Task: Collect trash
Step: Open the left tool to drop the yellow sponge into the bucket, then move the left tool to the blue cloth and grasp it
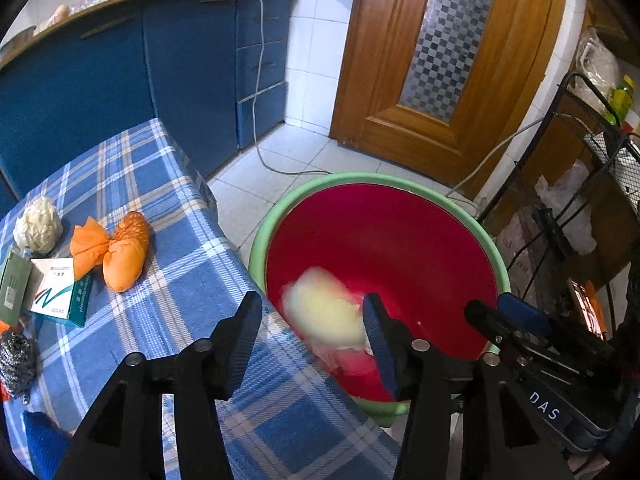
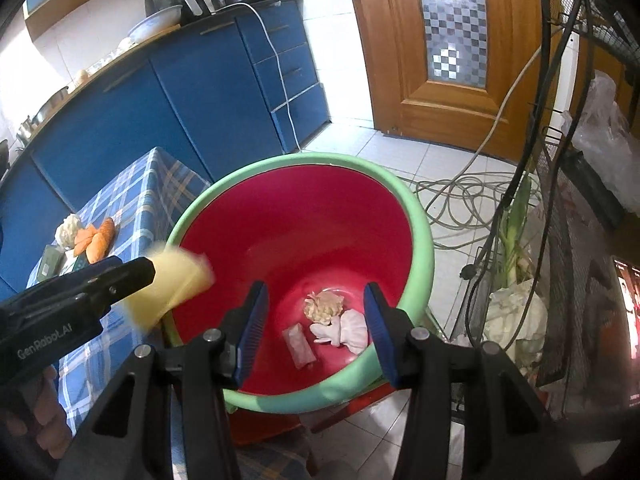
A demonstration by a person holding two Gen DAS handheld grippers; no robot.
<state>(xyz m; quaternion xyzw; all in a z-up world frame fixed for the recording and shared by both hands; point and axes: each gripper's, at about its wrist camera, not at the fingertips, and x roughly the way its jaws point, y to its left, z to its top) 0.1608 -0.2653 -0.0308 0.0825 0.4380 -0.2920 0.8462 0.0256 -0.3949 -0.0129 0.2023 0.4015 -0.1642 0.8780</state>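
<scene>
Parked beside the checked surface [image 1: 168, 280], just ahead of both claws, to catch trash: red basin [image 2: 304, 216]; blurred mid-drop over its rim, between the wide left claw [image 1: 312, 320]: yellow wad [image 1: 324, 312]; right claw [image 2: 312, 312] wide, empty.

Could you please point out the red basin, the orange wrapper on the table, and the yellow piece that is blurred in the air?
red basin [image 2: 304, 236]: right wrist view, bare inner wall.
orange wrapper [image 1: 120, 252]: left wrist view, its middle.
yellow piece [image 1: 324, 308]: left wrist view, centre of the blurred shape.
</scene>
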